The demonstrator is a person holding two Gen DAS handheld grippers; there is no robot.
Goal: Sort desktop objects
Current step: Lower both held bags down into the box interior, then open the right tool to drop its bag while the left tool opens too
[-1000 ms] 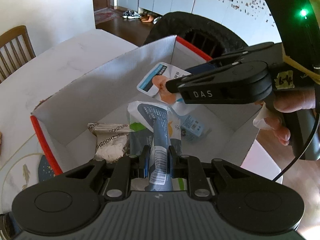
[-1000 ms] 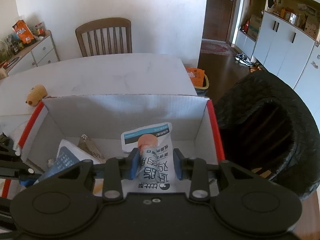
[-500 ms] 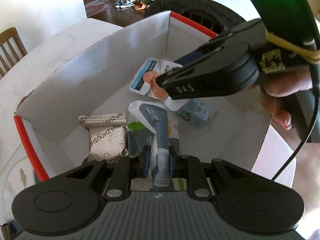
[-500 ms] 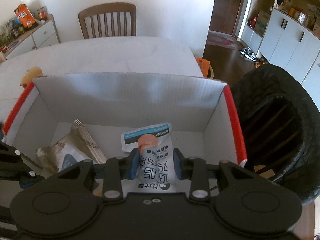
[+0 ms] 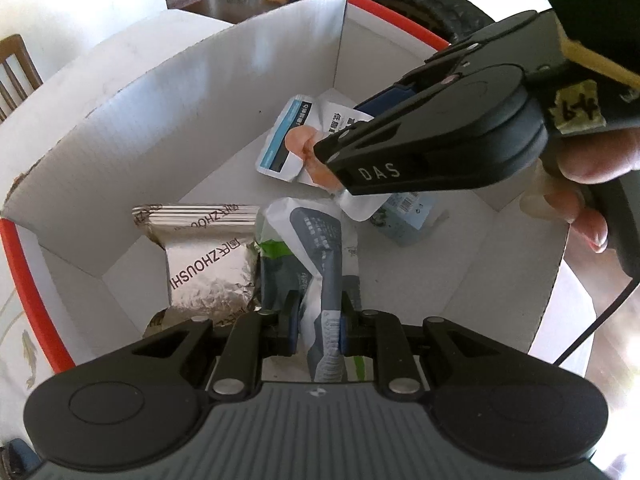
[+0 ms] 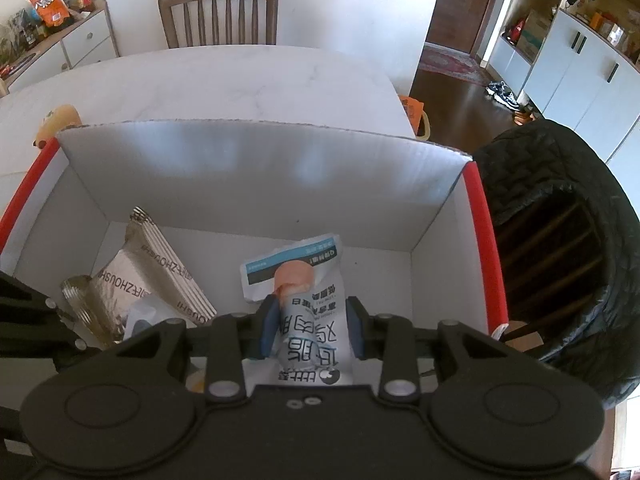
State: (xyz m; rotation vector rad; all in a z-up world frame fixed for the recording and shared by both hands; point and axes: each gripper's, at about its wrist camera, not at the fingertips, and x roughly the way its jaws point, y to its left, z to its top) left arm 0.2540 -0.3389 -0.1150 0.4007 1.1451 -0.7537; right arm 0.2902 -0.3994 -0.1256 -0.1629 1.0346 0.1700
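A white cardboard box with red edges stands on the table; it also shows in the right wrist view. My left gripper is shut on a white, grey-blue and green packet, held low inside the box. My right gripper is shut on a white packet with a blue band and an orange picture, also inside the box; this gripper and its packet show in the left wrist view.
A silver foil packet lies on the box floor at the left, seen too in the right wrist view. A pale blue packet lies under the right gripper. A black bin stands beside the box. A wooden chair is behind the table.
Both grippers have sunk deeper into the box with their packets. The box walls now stand higher around them, and the foil packet shows more fully.
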